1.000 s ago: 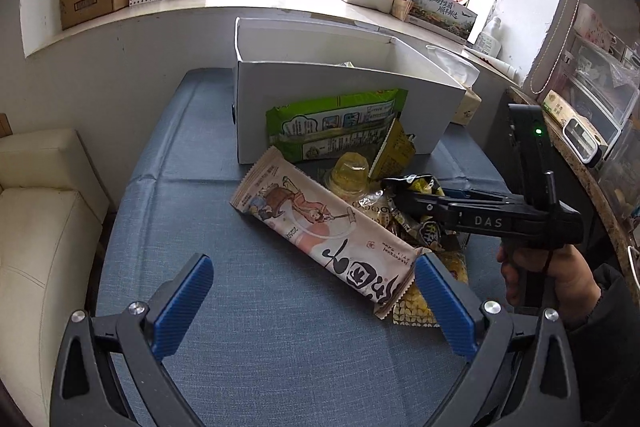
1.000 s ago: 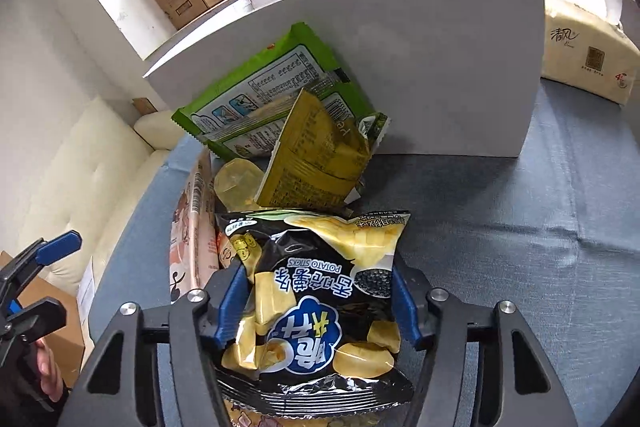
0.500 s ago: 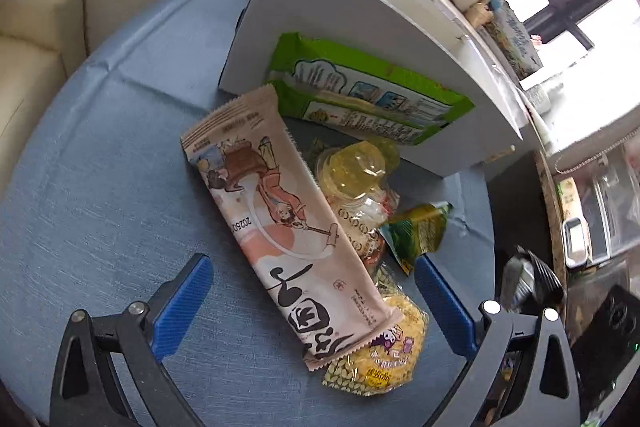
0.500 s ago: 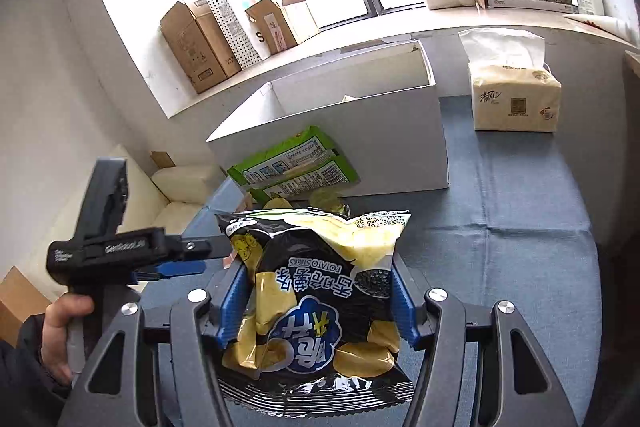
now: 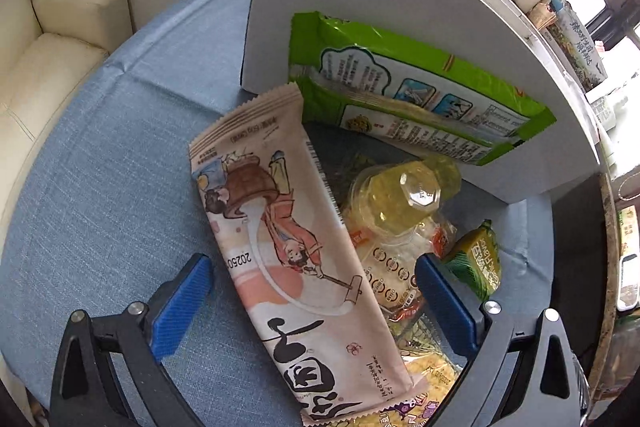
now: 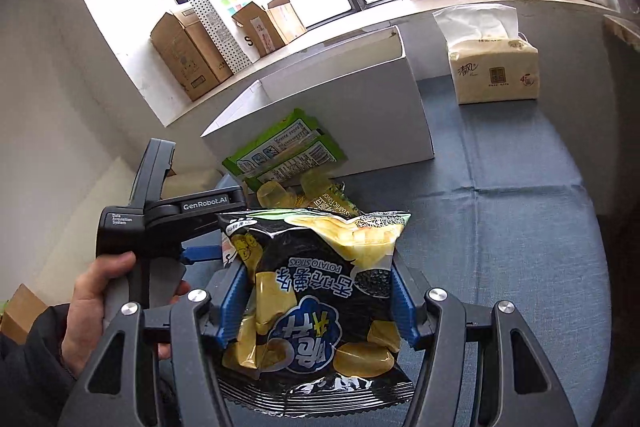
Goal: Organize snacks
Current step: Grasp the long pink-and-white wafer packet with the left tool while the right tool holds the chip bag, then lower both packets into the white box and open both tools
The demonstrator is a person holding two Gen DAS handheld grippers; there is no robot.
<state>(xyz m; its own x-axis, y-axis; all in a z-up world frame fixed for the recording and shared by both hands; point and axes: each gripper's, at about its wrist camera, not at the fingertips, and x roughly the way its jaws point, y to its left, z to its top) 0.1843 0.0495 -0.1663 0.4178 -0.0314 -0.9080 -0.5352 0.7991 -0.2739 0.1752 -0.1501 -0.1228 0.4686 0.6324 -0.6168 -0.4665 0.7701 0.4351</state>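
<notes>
My right gripper [image 6: 318, 301] is shut on a black and yellow potato-stick bag [image 6: 320, 291] and holds it above the blue table, short of the white box [image 6: 360, 107]. My left gripper [image 5: 316, 291] is open, low over the snack pile, its blue fingers either side of a long pink packet [image 5: 296, 251]. Beside the packet lie a yellow jelly cup [image 5: 404, 195], a clear wrapped snack [image 5: 396, 279] and a small green-yellow bag [image 5: 478, 259]. A green packet [image 5: 404, 91] leans on the white box [image 5: 360, 7]. The left gripper's body [image 6: 168, 211] shows in the right wrist view.
A tissue pack [image 6: 494, 71] stands right of the box. Cardboard boxes [image 6: 192, 59] and a dotted bag [image 6: 220, 27] sit on the window sill. A cream sofa [image 5: 52, 47] is at the table's left. Blue tablecloth [image 6: 520, 227] lies bare to the right.
My right gripper has lifted the potato-stick bag up and back from the pile. My left gripper has moved forward and down over the pink packet, still open.
</notes>
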